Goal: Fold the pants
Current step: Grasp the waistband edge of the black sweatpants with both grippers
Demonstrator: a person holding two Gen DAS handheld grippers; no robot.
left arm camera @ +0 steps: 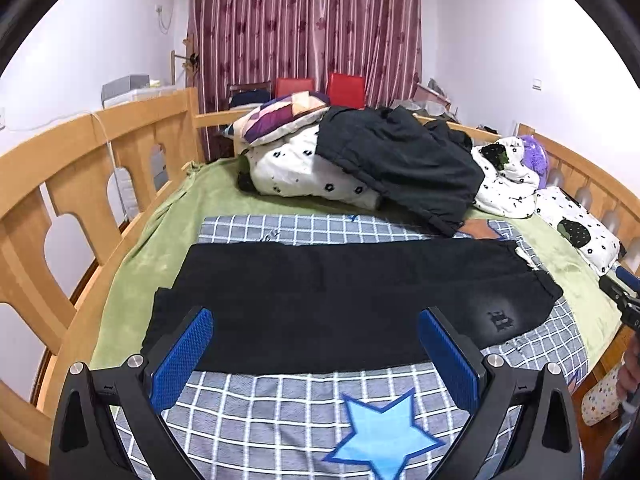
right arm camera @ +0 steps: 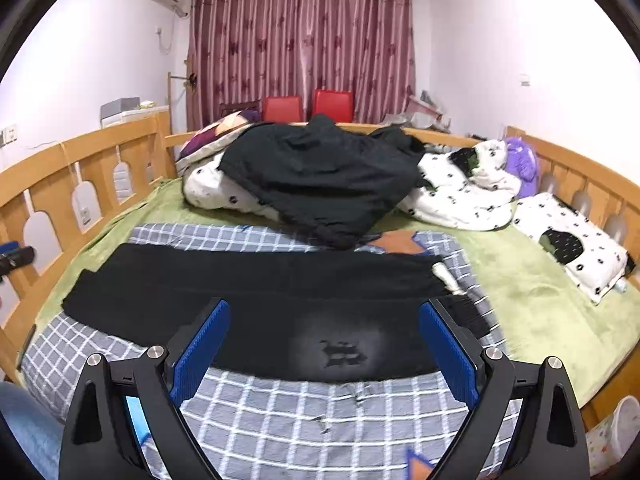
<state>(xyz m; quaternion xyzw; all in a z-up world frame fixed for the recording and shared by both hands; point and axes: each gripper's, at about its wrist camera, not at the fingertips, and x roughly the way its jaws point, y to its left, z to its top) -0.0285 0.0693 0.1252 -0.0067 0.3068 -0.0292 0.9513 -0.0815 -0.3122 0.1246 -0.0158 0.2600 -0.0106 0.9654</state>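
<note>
**Pants lie crosswise ahead of both open claws**

The black pants (left arm camera: 340, 296) lie flat on the checked blanket (left arm camera: 280, 408) on the bed, with their long axis running left to right, across both views. The left claw (left arm camera: 316, 344) and the right claw (right arm camera: 324, 340) both hover over the near edge, jaws wide apart, holding nothing. The worn patch sits nearer the right claw. Behind are heaped bedding (right arm camera: 460, 196) and a red curtain (right arm camera: 300, 40).

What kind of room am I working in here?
Most likely a home bedroom: a wooden-railed bed piled with a floral quilt and pillow, a drawn maroon curtain, and the black pants spread on a checked blanket.
</note>
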